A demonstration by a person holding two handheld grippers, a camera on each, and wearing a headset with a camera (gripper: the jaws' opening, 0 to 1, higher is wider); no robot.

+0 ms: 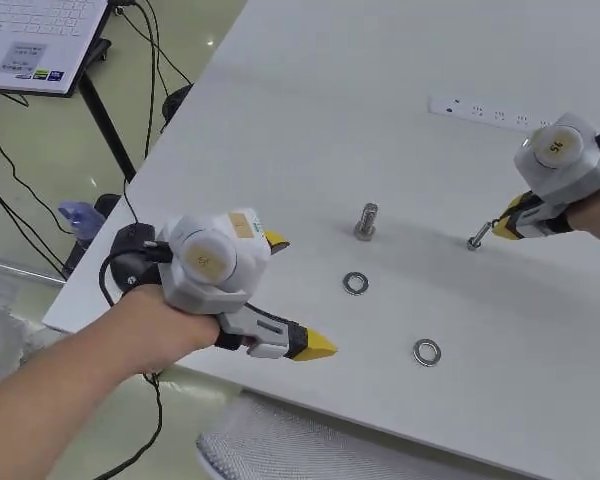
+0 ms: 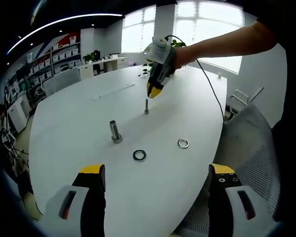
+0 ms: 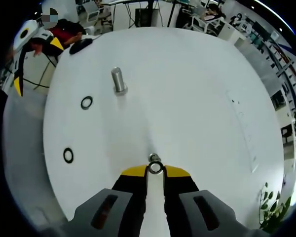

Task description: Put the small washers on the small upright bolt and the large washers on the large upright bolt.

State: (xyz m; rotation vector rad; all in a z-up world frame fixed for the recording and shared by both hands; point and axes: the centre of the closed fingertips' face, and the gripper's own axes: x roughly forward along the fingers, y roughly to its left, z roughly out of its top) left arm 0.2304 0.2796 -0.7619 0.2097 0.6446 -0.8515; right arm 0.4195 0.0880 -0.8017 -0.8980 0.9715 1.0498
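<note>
— How does the left gripper [image 1: 298, 293] stand?

— It is held over the near edge of the white table [image 1: 380, 100]. Its jaws are spread wide, the two yellow tips well apart, and nothing is between them. It touches nothing.

— And the right gripper [image 1: 500, 228]?

— Its jaws are drawn almost together. In the right gripper view a small washer [image 3: 155, 169] sits pinched between the yellow tips, with only a narrow gap behind it.

— Where is it holding that washer?

— Just above the small bolt [image 1: 477, 237], which stands upright on the table on the right side. The top of the bolt shows just past the washer. I cannot tell if the washer touches the bolt or hangs a little above it.

— And the other things of the task?

— The large bolt [image 1: 366, 221] stands upright near the middle of the table, apart from the small bolt. One loose washer [image 1: 356, 283] lies flat near the large bolt, on the side toward the person. A second loose washer [image 1: 427, 352] lies flat nearer to the table's edge, well apart from both bolts.
</note>
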